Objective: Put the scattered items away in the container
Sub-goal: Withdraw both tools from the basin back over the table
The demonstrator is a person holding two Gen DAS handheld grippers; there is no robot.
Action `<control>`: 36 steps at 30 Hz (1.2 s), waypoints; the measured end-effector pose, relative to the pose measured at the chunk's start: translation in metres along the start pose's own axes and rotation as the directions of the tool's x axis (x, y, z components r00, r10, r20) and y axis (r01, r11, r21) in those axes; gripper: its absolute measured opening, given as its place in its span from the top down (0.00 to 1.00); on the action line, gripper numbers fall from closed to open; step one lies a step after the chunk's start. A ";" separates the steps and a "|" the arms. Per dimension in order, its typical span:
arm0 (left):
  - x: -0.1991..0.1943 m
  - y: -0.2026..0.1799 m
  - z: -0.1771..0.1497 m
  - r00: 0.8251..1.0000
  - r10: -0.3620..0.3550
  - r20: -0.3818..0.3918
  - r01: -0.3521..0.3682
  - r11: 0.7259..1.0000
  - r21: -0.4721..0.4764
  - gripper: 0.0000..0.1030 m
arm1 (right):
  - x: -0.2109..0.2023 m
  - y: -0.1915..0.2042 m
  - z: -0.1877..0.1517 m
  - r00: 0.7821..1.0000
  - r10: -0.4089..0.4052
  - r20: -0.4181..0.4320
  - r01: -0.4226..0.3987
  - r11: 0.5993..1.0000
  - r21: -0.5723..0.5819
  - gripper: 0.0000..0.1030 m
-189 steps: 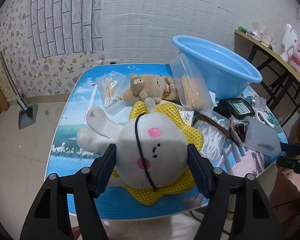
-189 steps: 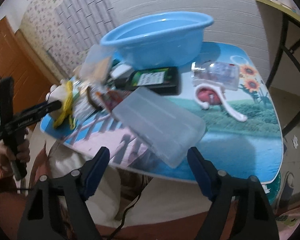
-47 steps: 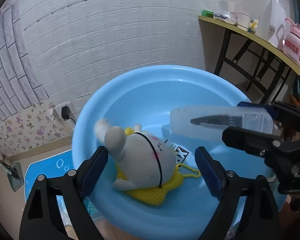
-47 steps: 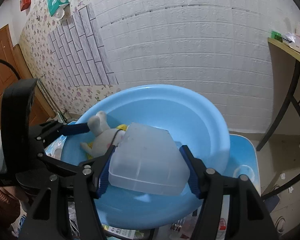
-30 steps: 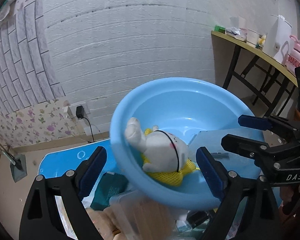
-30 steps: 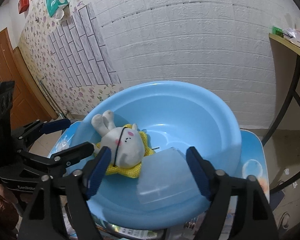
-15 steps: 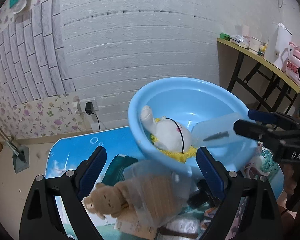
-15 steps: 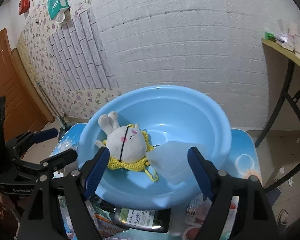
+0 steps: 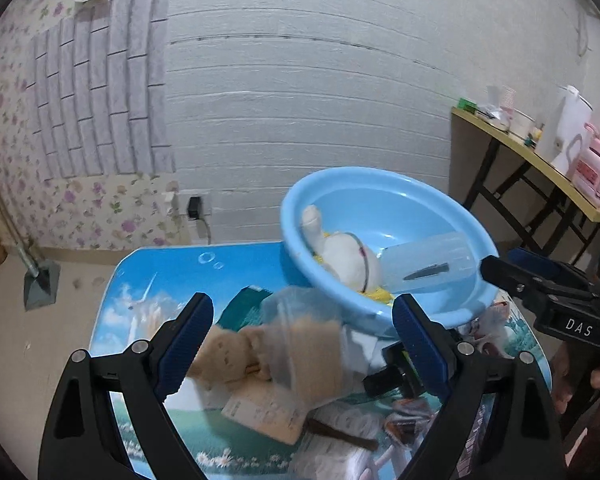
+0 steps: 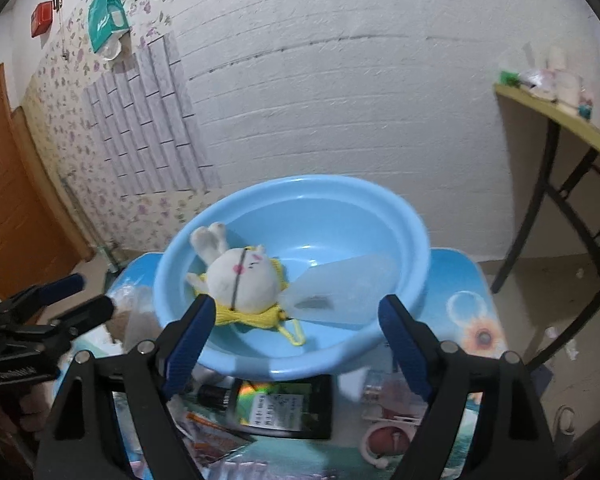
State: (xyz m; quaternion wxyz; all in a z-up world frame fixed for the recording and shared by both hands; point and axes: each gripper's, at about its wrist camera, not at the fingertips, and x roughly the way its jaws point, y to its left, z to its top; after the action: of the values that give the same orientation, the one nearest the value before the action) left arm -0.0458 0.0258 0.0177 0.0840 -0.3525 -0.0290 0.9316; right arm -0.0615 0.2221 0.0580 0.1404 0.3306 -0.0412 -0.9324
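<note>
The blue basin [image 9: 384, 188] [image 10: 404, 220] stands at the far side of the table and holds a white plush rabbit [image 9: 346, 258] [image 10: 242, 276] on a yellow net [image 10: 260, 318] and a clear plastic box [image 9: 428, 266] [image 10: 340, 292]. My left gripper [image 9: 302, 344] is open and empty above a brown teddy bear [image 9: 224, 354] and a clear bag of wooden sticks [image 9: 308, 356]. My right gripper [image 10: 294, 344] is open and empty, in front of the basin's near rim.
Near the basin lie a black case with a green label [image 10: 284, 402], a white and red tool [image 10: 384, 442], a teal packet [image 9: 246, 304] and paper packets [image 9: 260, 406]. A side table [image 9: 540, 160] stands to the right. The wall is close behind the basin.
Both grippers have let go of the rabbit and the clear box, which now lie in the basin. Both have pulled back from the basin towards the items on the table.
</note>
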 end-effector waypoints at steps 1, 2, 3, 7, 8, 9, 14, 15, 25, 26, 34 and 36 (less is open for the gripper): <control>-0.002 0.002 -0.001 1.000 0.004 -0.002 -0.004 1.000 -0.007 0.11 | -0.003 0.001 -0.001 1.000 -0.008 0.017 0.008 1.000 -0.007 0.18; -0.003 0.004 -0.003 1.000 0.011 -0.002 -0.011 1.000 -0.011 0.11 | -0.005 0.001 -0.002 0.999 -0.014 0.030 0.014 1.000 -0.014 0.18; -0.005 0.006 -0.004 1.000 0.017 0.000 -0.017 1.000 -0.010 0.11 | -0.009 0.002 -0.004 0.999 -0.019 0.047 0.020 0.999 -0.025 0.18; -0.014 0.011 -0.012 0.999 0.032 0.020 -0.033 0.999 0.029 0.11 | -0.019 0.003 -0.013 0.995 -0.025 0.096 0.033 0.996 -0.083 0.01; -0.014 0.012 -0.014 0.999 0.030 0.018 -0.030 0.999 0.032 0.11 | -0.020 0.003 -0.015 0.996 -0.029 0.090 0.037 0.995 -0.089 0.01; -0.015 0.013 -0.016 1.000 0.028 0.013 -0.028 0.999 0.035 0.10 | -0.020 0.001 -0.019 0.997 -0.024 0.074 0.031 0.996 -0.086 0.01; -0.020 0.017 -0.024 1.000 0.021 0.019 -0.021 0.999 0.031 0.02 | -0.028 -0.006 -0.032 0.998 -0.027 0.059 0.031 0.997 -0.066 0.00; -0.021 0.017 -0.026 1.000 0.013 0.017 -0.013 0.999 0.031 0.02 | -0.031 -0.007 -0.035 0.997 -0.039 0.060 0.043 0.997 -0.068 0.00; -0.020 0.014 -0.041 0.999 0.037 -0.018 -0.035 0.998 0.054 0.02 | -0.053 -0.029 -0.063 0.994 -0.072 0.078 0.074 0.997 -0.022 0.00; -0.020 0.016 -0.043 0.999 0.030 -0.019 -0.029 0.998 0.048 0.02 | -0.054 -0.030 -0.065 0.995 -0.069 0.077 0.071 0.997 -0.027 0.00; -0.026 0.025 -0.057 0.999 0.040 -0.009 -0.040 0.999 0.013 0.02 | -0.044 -0.034 -0.073 0.999 -0.047 0.018 0.047 0.999 -0.005 0.00; -0.028 0.028 -0.060 1.000 0.027 -0.007 -0.027 1.000 -0.001 0.02 | -0.040 -0.035 -0.075 0.999 -0.038 -0.003 0.038 0.999 -0.004 0.00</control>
State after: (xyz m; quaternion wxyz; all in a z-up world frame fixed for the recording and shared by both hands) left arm 0.0107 -0.0074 -0.0123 0.0714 -0.3563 -0.0244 0.9313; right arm 0.0073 0.2685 0.0176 0.1234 0.3327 -0.0327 -0.9344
